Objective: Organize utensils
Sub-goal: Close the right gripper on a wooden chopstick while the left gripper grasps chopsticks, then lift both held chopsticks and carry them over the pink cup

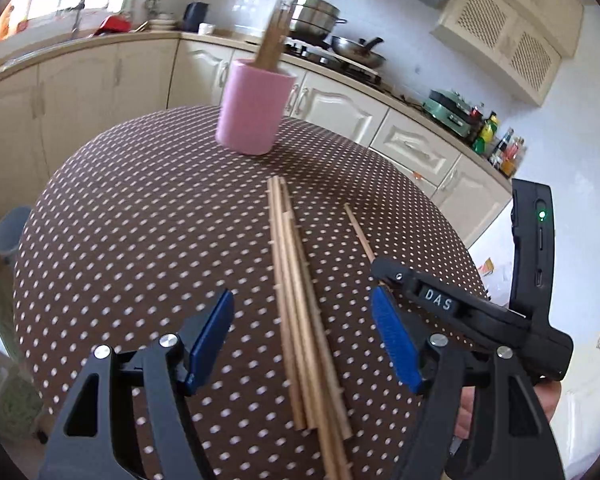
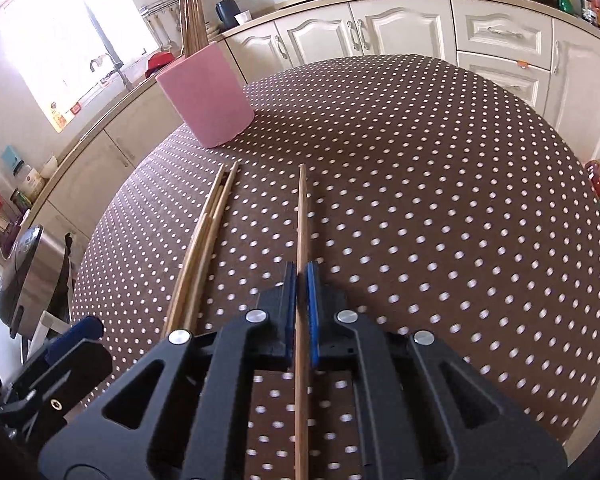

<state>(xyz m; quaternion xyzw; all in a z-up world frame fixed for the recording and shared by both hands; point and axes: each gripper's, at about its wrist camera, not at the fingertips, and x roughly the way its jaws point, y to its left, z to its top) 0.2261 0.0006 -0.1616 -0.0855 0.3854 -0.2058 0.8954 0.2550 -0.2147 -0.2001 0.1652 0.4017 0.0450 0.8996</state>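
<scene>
Pink holder (image 2: 206, 98), upright at far left of bench (image 2: 440, 168), containing several wooden chopsticks standing on end (image 2: 190, 16), tips upward. Loose bundle of chopsticks (image 2: 204, 236) flat on dotted cloth, long axis running from near edge toward holder. Left gripper (image 1: 302, 344) low over that bundle, jaws released and spread wide to either side, touching nothing. Single chopstick (image 2: 302, 248) just right of bundle, apart from it, parallel, pointing away toward far edge. Right gripper (image 2: 301, 300) with jaws clenched on single chopstick near mid-length. Bare dotted cloth across right half to rounded rim.
</scene>
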